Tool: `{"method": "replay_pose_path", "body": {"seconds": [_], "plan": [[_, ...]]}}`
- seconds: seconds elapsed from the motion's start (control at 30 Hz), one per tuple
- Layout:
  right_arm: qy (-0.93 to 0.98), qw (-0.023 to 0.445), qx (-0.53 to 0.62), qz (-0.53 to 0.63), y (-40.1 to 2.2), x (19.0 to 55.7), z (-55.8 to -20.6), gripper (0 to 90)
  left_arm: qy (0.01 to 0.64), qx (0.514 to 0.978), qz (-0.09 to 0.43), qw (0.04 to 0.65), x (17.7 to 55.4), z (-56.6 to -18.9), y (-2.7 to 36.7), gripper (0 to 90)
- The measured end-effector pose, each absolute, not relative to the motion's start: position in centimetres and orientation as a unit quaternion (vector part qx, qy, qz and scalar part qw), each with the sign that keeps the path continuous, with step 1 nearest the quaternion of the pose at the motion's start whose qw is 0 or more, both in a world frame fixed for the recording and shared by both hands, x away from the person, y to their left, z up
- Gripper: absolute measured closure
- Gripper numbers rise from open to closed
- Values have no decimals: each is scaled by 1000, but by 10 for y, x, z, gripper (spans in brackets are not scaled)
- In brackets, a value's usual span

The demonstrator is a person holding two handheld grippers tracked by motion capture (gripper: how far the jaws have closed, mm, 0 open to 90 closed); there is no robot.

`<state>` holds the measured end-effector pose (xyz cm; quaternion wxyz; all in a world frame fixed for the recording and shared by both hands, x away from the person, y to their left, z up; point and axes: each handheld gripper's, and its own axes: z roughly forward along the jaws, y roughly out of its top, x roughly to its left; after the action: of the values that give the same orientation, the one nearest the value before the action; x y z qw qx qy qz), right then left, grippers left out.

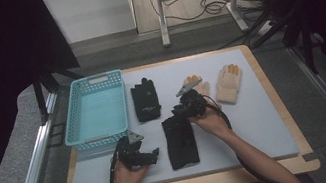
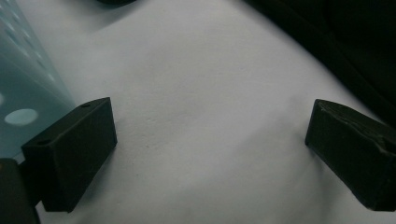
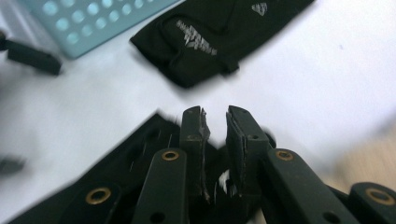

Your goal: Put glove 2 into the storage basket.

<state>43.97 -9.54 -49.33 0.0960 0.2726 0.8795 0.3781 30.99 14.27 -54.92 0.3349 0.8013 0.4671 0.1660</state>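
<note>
No glove is yet in the teal basket (image 1: pixel 95 108); the right tool (image 1: pixel 180 111), slightly parted, hovers empty over the near black glove (image 1: pixel 180 141), while the left tool (image 1: pixel 148 156) is held wide open and empty.

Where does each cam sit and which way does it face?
High view: above the person's side, looking forward and down at the table, basket, gloves; both forearms and tools show.
Left gripper view: on the left tool, looking down at the mat; jaws wide apart, basket wall at left.
Right gripper view: on the right tool, over the near black glove, facing the far black glove; jaws slightly apart.
Shared: basket and far black glove in high and right views.
</note>
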Motion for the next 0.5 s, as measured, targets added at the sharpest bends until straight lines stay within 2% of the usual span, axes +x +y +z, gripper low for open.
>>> {"method": "replay_pose_path", "body": {"seconds": [0.13,0.37,0.5], "plan": [[883,101,271,370,-75,459,-497,752,468,800,166,337,310,-550,143,22],[883,85,282,367,-49,487,-507,699,468,799,167,338,310,-550,142,23],[885,83,287,359,-36,496,-514,609,468,799,166,339,310,-550,142,23]]}}
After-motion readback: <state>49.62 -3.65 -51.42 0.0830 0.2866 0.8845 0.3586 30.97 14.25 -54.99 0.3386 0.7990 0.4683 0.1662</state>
